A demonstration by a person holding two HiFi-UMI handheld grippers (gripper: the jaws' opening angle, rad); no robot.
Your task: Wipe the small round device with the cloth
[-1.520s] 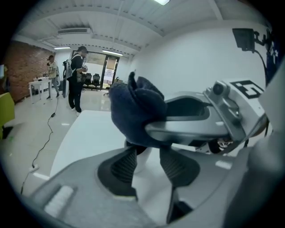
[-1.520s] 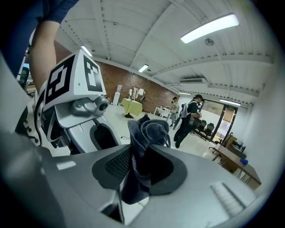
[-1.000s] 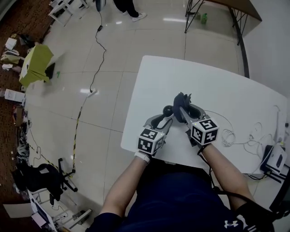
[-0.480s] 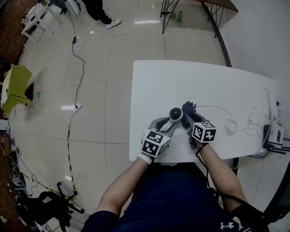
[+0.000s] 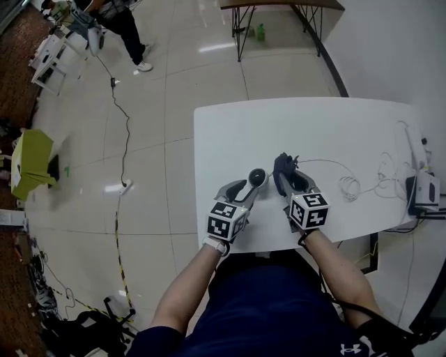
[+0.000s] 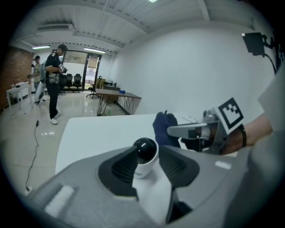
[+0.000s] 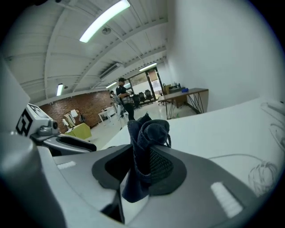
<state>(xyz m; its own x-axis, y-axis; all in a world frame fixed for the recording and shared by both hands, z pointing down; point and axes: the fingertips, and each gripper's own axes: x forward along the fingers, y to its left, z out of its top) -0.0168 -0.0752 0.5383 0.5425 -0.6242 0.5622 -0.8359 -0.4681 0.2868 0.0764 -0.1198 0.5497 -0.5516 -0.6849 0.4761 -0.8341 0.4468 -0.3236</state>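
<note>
The small round device (image 6: 144,153) has a white body and a glossy black dome. It sits clamped between the pads of my left gripper (image 6: 147,164), held above the white table (image 5: 334,132). In the head view the device (image 5: 258,176) shows at the tip of the left gripper (image 5: 254,183). A dark blue cloth (image 7: 147,147) is bunched and pinched in my right gripper (image 7: 141,167). The cloth (image 5: 281,167) sticks out of the right gripper (image 5: 286,177) just right of the device, with a small gap between them.
White cables (image 5: 352,187) coil on the table to the right, leading to a white box (image 5: 424,190) at its right edge. A person (image 5: 122,21) stands far off on the tiled floor. A green box (image 5: 31,164) and a floor cable (image 5: 125,125) lie left.
The right gripper with the cloth has drawn a little to the right, away from the device, which it nearly touched before. The left gripper keeps its hold on the device.
</note>
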